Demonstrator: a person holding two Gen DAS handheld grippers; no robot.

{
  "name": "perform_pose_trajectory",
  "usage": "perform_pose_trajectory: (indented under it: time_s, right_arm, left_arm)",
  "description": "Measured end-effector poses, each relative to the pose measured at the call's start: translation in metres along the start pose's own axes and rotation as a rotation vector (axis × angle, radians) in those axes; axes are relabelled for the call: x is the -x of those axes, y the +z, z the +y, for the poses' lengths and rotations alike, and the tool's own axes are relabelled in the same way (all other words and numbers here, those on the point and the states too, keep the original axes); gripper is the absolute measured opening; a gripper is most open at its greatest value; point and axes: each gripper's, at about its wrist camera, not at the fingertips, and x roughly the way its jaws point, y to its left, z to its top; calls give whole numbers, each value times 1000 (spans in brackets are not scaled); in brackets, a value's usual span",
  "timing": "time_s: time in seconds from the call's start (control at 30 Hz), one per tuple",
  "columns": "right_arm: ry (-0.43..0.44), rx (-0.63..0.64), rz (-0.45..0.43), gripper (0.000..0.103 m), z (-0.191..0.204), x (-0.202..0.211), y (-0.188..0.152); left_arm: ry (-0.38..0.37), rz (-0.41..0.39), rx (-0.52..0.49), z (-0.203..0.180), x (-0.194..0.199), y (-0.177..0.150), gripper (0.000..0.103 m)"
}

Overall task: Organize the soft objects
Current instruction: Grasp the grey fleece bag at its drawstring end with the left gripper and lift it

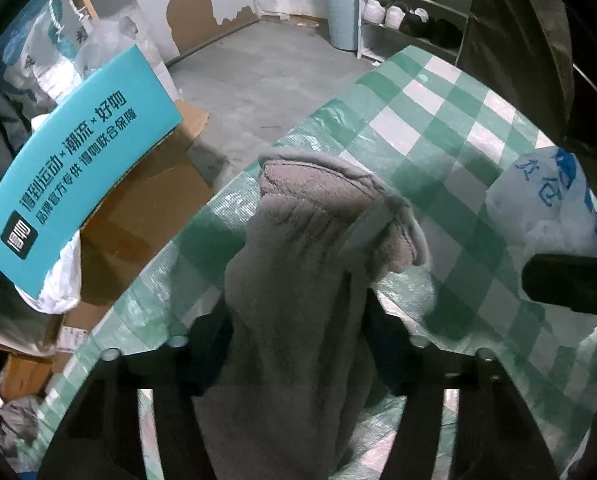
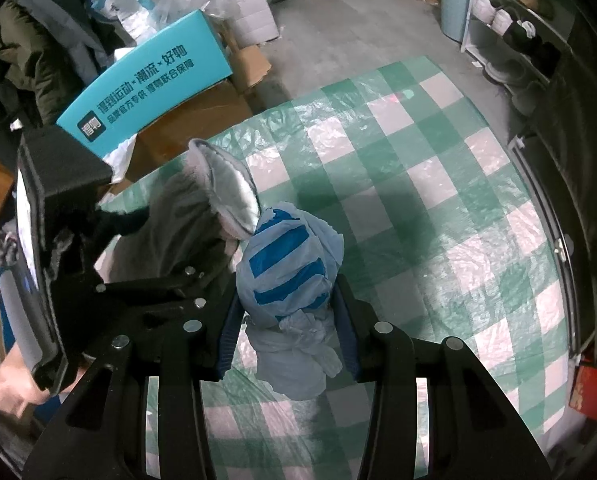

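Observation:
My left gripper is shut on a grey fleece slipper, held above the green-and-white checked tablecloth. The slipper's grey sole and pinkish lining show. In the right wrist view the same slipper hangs at the left, with the left gripper's black body beside it. My right gripper is shut on a crumpled white-and-blue plastic bag, held just above the cloth. The bag also shows at the right edge of the left wrist view.
A teal printed box on brown cartons stands left of the table. A light-blue bin and a shoe rack stand at the back. Coats and plastic bags are piled at the far left.

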Motion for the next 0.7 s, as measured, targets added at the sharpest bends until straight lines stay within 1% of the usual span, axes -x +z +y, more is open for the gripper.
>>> perform_pose_trajectory:
  time_s: [0.03, 0.13, 0.23, 0.4, 0.7]
  right_arm:
    - [0, 1, -1, 42, 0, 0, 0]
    - [1, 8, 2, 42, 2, -1, 0]
    - [0, 14, 3, 42, 5, 0, -1]
    - [-2, 23, -5, 42, 9, 4, -2]
    - [10, 47, -27, 42, 15, 19, -10]
  left_arm:
    - [-2, -2, -1, -1, 1, -1, 48]
    - [-17, -9, 5, -4, 5, -3, 33]
    - [-17, -15, 12, -6, 9, -6, 27]
    - [-44, -15, 50, -6, 21, -13, 24]
    - [-77, -46, 113, -7, 55, -27, 24]
